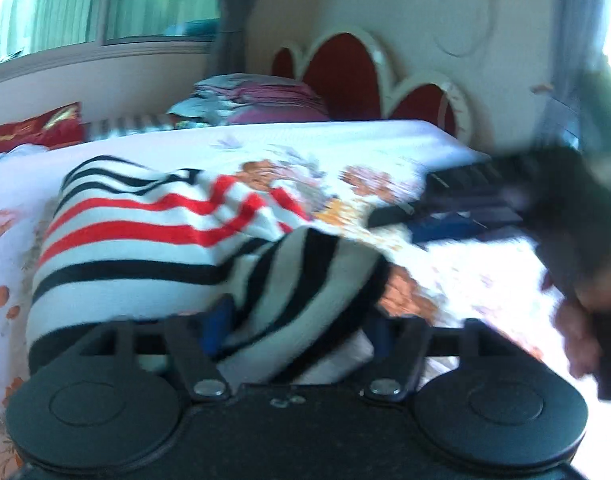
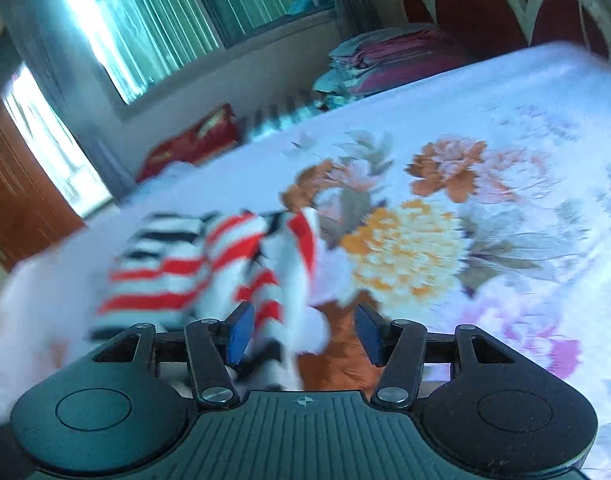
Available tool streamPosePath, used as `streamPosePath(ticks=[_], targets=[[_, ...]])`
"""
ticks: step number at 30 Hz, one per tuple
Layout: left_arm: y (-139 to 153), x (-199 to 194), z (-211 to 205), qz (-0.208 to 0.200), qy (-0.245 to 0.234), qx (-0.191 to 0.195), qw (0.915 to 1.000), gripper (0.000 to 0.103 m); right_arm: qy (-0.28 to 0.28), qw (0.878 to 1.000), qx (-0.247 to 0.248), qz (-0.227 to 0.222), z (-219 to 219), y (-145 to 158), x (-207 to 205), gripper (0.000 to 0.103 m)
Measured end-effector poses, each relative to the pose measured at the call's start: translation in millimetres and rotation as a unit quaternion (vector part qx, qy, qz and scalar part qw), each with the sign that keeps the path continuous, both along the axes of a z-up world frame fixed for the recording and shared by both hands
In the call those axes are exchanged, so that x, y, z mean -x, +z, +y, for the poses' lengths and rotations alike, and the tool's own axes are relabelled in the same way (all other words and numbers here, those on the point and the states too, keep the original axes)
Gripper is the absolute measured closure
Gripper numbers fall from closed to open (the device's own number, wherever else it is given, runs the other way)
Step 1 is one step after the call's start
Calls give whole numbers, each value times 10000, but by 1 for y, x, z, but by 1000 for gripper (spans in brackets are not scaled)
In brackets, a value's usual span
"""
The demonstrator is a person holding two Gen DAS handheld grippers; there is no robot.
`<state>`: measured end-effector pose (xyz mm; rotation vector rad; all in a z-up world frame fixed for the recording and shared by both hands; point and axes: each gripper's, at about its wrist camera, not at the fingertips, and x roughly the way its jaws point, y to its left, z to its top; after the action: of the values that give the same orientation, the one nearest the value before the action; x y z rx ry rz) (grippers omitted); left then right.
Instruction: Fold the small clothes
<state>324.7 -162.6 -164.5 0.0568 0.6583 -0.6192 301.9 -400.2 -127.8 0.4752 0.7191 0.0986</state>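
Observation:
A small white jumper with red and black stripes (image 1: pixel 145 240) lies crumpled on the flowered bedsheet (image 1: pixel 345 140). A striped fold of it sits between the blue pads (image 1: pixel 217 328) of my left gripper (image 1: pixel 299 330), whose jaws stand wide; the pads do not press on it. In the right wrist view the jumper (image 2: pixel 177 272) lies to the left, one red-striped end beside the left pad (image 2: pixel 239 332) of my right gripper (image 2: pixel 304 334). That gripper is open, with bare sheet (image 2: pixel 505 128) before its other pad. The right gripper (image 1: pixel 465 200) shows blurred and dark in the left wrist view.
A stack of folded purple bedding (image 1: pixel 261 100) (image 2: pixel 385 60) and a red cushion (image 1: pixel 37 128) (image 2: pixel 193 144) lie at the bed's far side under a window. The red and white headboard (image 1: pixel 345 76) stands behind. A person's hand (image 1: pixel 577 320) holds the right gripper.

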Motion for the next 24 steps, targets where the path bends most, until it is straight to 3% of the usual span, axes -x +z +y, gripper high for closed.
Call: streamPosePath(ticks=[3,5,11,17,20,22,24], targets=[[14,19,8,-46,-370,-32,9993,30,344,9977,-578,49,8,3,-16,48],[23,27,23,-97,-338,125,9993,31,561,9949,-815,219,17,-2,-29,48],[45,27,84,-261,680,381,9966,30,789,9902,-966,627,39,-25,-57,47],[37,-5,122,79,1590,343,9867,31,723,9893,-1063,690,41,-41,-75,48],[27,-16,129,236,1754,390,9834,31,719,9909,-969,595,46,-39,-75,76],[25,-18,128,272,1762,398,9832,31,688,9931,-853,420,48,-33,-71,80],[21,-20,126,304,1736,470,9832,31,746,9963,-412,82,56,-19,-64,82]])
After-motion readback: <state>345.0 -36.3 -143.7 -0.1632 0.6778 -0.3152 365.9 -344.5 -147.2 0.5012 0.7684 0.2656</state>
